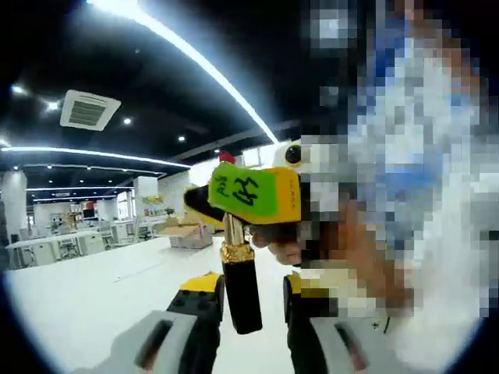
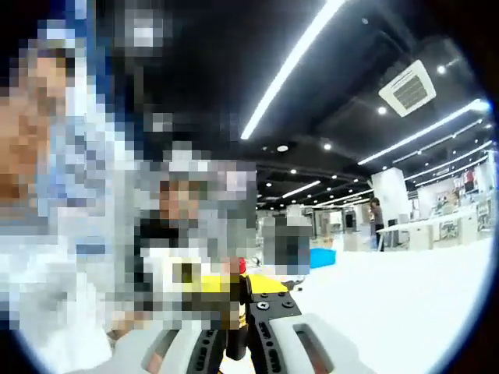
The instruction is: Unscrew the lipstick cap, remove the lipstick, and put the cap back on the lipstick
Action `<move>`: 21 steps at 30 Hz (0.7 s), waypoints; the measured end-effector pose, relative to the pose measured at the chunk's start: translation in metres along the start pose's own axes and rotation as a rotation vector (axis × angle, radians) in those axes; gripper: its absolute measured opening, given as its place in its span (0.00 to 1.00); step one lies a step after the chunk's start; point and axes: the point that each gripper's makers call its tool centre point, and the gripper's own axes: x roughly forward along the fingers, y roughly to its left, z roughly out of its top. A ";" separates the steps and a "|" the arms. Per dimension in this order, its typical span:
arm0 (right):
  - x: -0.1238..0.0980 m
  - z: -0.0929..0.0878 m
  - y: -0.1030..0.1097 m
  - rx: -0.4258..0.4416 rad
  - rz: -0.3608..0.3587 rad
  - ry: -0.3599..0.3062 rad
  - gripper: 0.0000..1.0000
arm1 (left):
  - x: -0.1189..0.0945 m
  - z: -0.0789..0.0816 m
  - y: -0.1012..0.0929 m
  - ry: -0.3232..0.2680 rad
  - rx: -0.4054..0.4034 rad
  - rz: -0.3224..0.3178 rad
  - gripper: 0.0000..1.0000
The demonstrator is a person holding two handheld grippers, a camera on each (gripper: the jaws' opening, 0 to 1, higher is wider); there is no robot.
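Note:
The lipstick [image 1: 242, 300] is a black tube with a gold band [image 1: 236, 252], standing nearly upright above the white table. Its pale stem runs up to a red tip [image 1: 226, 158]. My left gripper [image 1: 252, 300] has its yellow-tipped jaws close around the black base, with a slight gap at the right jaw. My right gripper [image 1: 228, 209], yellow with a green label, comes in from the right and is shut on the stem above the gold band. In the right gripper view, my right gripper [image 2: 238, 339] pinches the lipstick [image 2: 234, 323], the red tip [image 2: 242, 266] poking up behind it. The left gripper [image 2: 207, 284] shows yellow beyond.
A white table [image 1: 93, 296] spreads below and also shows as the table [image 2: 405, 296]. A cardboard box [image 1: 187, 234] lies far back on it, and a blue box [image 2: 321, 257] sits in the distance. A hand [image 1: 282, 251] holds the right gripper. Desks [image 1: 54, 245] stand far left.

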 end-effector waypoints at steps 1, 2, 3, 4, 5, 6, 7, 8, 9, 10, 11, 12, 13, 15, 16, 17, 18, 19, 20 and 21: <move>-0.001 0.002 0.002 0.011 0.017 -0.006 0.06 | -0.001 0.002 -0.004 -0.008 -0.023 -0.037 0.39; -0.002 0.003 0.005 0.022 0.036 -0.012 0.06 | -0.001 0.003 -0.008 -0.013 -0.035 -0.066 0.40; -0.002 0.004 0.008 0.033 0.058 -0.016 0.06 | -0.003 0.005 -0.015 -0.020 -0.075 -0.124 0.41; -0.003 0.005 0.012 0.039 0.081 -0.016 0.06 | -0.005 0.006 -0.019 -0.027 -0.090 -0.156 0.40; -0.003 0.005 0.015 0.042 0.093 -0.015 0.06 | -0.006 0.008 -0.022 -0.038 -0.108 -0.182 0.40; -0.003 0.006 0.018 0.045 0.107 -0.018 0.06 | -0.007 0.010 -0.024 -0.049 -0.131 -0.204 0.40; -0.003 0.006 0.021 0.048 0.119 -0.019 0.06 | -0.008 0.012 -0.026 -0.060 -0.148 -0.227 0.40; -0.004 0.005 0.026 0.053 0.142 -0.016 0.06 | -0.009 0.013 -0.028 -0.067 -0.157 -0.242 0.40; -0.003 0.005 0.030 0.053 0.159 -0.015 0.06 | -0.010 0.014 -0.028 -0.075 -0.163 -0.252 0.40; -0.004 0.005 0.033 0.053 0.172 -0.015 0.06 | -0.011 0.016 -0.028 -0.082 -0.165 -0.261 0.40; -0.004 0.005 0.035 0.052 0.181 -0.015 0.06 | -0.012 0.017 -0.029 -0.087 -0.167 -0.269 0.39; -0.004 0.005 0.039 0.051 0.196 -0.015 0.06 | -0.014 0.019 -0.031 -0.095 -0.170 -0.283 0.38; -0.004 0.004 0.043 0.053 0.211 -0.012 0.06 | -0.015 0.020 -0.032 -0.099 -0.172 -0.293 0.36; -0.003 0.003 0.047 0.055 0.233 -0.007 0.06 | -0.016 0.022 -0.037 -0.106 -0.174 -0.321 0.32; -0.003 0.003 0.049 0.057 0.238 -0.007 0.06 | -0.017 0.022 -0.040 -0.108 -0.178 -0.335 0.27; -0.003 0.002 0.052 0.060 0.252 -0.006 0.06 | -0.018 0.022 -0.044 -0.109 -0.181 -0.359 0.25; -0.003 0.002 0.053 0.062 0.257 -0.006 0.06 | -0.018 0.021 -0.047 -0.104 -0.185 -0.372 0.24; -0.002 0.002 0.055 0.068 0.265 -0.007 0.06 | -0.018 0.020 -0.050 -0.094 -0.189 -0.387 0.22; -0.002 0.001 0.058 0.077 0.281 -0.006 0.06 | -0.017 0.020 -0.051 -0.094 -0.185 -0.385 0.19; -0.004 0.002 0.059 0.086 0.293 -0.006 0.06 | -0.016 0.019 -0.050 -0.091 -0.182 -0.383 0.15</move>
